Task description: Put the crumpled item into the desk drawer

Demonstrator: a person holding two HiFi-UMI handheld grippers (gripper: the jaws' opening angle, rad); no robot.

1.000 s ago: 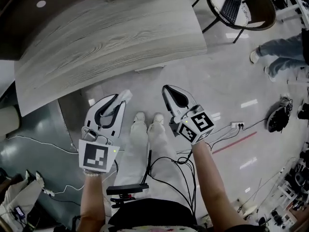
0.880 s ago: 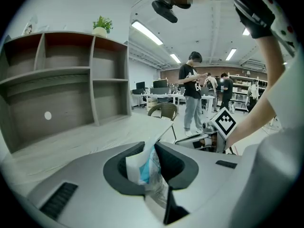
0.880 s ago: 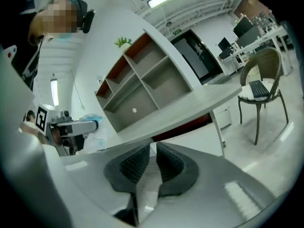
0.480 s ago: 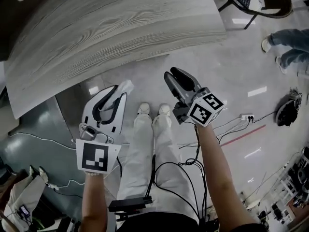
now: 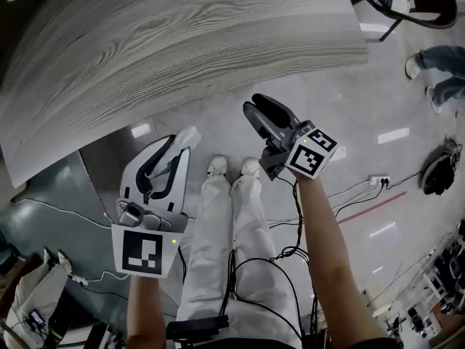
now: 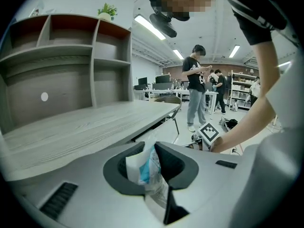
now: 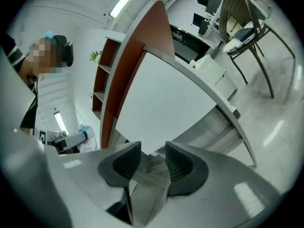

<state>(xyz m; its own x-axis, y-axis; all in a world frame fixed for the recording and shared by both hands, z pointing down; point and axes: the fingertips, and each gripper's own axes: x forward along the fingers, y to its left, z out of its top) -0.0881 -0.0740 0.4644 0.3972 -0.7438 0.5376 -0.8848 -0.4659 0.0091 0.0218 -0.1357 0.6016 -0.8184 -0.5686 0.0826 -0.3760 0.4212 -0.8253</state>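
Standing at a wide grey wood-grain desk (image 5: 182,42), with stacked grey drawer fronts (image 7: 216,125) under its edge in the right gripper view. Below that, a glossy pale floor (image 5: 349,122) with loose cables (image 5: 290,231). Looking down on white trousers (image 5: 218,224) and two pale shoes.

Holding the left gripper (image 5: 173,150) low, just short of the desk edge, clamped tight on the crumpled item (image 5: 189,134). White wrapper with blue print, pinched between the pads and poking out past the tips. In the air, off the desk and not in any drawer.

Holding the right gripper (image 5: 258,105) alongside, near the left but apart from it, rolled onto its side. Jaws parted, having just been opening, with nothing between them. Only the desk underside visible through the gap.
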